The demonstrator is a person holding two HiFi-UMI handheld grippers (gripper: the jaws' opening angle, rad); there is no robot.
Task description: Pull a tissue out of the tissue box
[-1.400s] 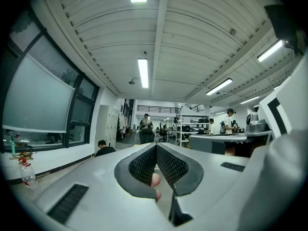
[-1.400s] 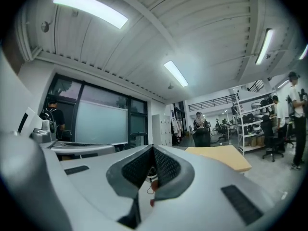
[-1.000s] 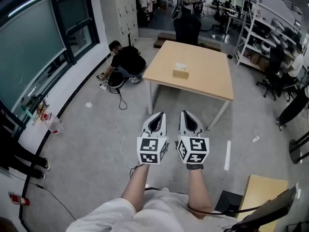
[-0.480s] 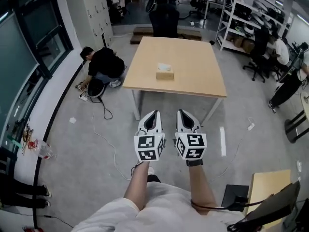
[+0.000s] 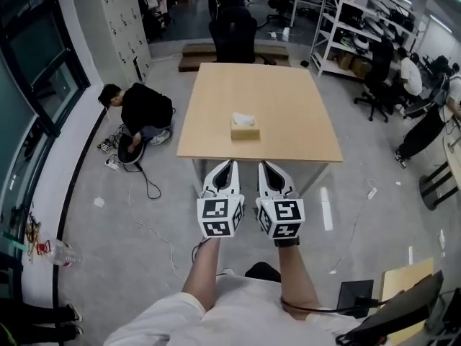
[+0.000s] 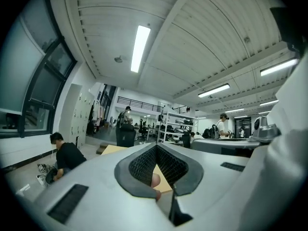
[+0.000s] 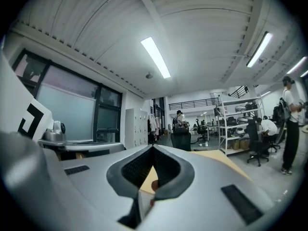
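This is looking like an open-plan office (kinda lab-ish): metal shelving (image 5: pixel 344 31), lockers (image 5: pixel 119 16) and swivel chairs (image 5: pixel 234 36) are lining the room.

We see 1 person in black (image 5: pixel 140 108) crouching on the floor left of the table (image 5: pixel 288 125), and 1 black chair (image 5: pixel 234 36) at its far end.

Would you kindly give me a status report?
Left claw and right claw shut, empty. Tissue box on table, untouched. Nothing in the way.
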